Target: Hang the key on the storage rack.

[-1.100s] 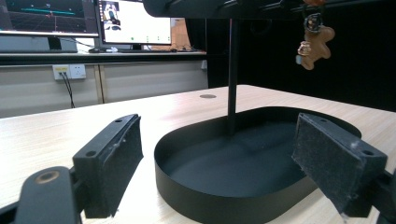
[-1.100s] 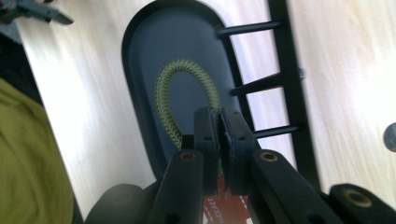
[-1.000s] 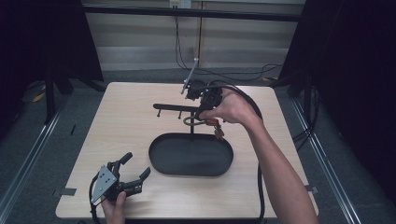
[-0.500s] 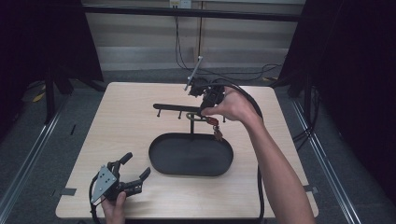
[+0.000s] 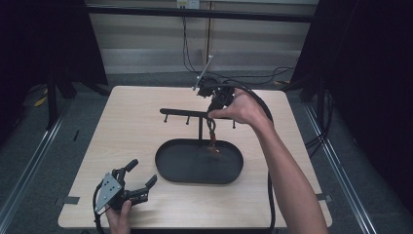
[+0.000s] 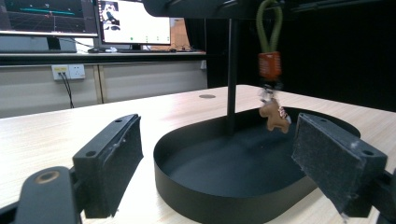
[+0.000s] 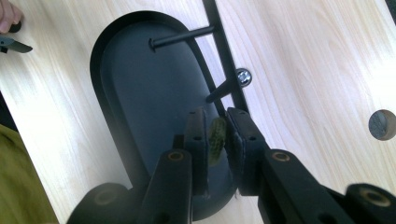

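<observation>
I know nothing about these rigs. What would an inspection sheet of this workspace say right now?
Surface: pale wooden table, bare apart from the job's things.
Job's things: black oval metal tray with an upright black hanger bar with pegs; a keychain with orange tag and brown figurine dangles from the bar over the tray.
Clutter: nothing seen.
Grippers: left gripper open, held by a hand at the near edge, holding nothing. Right gripper at the bar; its jaws have just been opening, the keychain's olive loop between them, apparently no longer pinched.
Cables: thick black cable trails from the right gripper.
Surroundings: dark curtains, computer monitors, wall socket.
</observation>
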`<state>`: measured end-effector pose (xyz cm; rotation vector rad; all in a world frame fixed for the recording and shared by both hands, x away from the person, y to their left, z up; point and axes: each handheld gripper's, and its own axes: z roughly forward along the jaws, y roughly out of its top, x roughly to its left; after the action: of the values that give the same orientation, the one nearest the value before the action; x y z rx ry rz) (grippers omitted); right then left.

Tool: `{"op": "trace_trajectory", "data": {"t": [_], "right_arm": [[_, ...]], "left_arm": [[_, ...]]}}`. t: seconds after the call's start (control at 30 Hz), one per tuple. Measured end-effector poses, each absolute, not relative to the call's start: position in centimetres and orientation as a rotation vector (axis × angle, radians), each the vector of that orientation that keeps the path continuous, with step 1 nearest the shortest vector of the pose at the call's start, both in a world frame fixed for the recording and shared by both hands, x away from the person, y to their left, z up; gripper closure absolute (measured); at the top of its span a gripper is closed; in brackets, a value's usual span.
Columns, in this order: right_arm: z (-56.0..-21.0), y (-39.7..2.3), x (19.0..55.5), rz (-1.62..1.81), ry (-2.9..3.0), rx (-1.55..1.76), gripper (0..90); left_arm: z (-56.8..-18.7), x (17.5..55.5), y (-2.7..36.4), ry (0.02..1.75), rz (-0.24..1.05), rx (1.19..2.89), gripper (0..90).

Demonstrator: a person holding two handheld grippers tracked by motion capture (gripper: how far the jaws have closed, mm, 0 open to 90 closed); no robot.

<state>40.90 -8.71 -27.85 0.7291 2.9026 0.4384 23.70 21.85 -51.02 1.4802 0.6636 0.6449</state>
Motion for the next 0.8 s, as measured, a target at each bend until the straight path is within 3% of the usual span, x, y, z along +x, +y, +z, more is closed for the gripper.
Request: {"op": "trace_trajectory", "data": {"t": [0.33,0.53,0.8], "right_arm": [[-27.6,-9.8,40.8,0.496,2.904,0.758,75.4],[-27.8,-10.9,40.2,0.579,2.902,0.807,61.1],[-28.2,-11.5,39.2,0.728,2.858,0.870,51.8]], "left_arm": [[-51.0,23.7,21.8,0.666,0.644,1.479,15.7],[-51.0,23.7,21.9,0.665,0.646,1.482,15.7],[-51.0,23.7,21.8,0.665,0.644,1.480,15.7]]}}
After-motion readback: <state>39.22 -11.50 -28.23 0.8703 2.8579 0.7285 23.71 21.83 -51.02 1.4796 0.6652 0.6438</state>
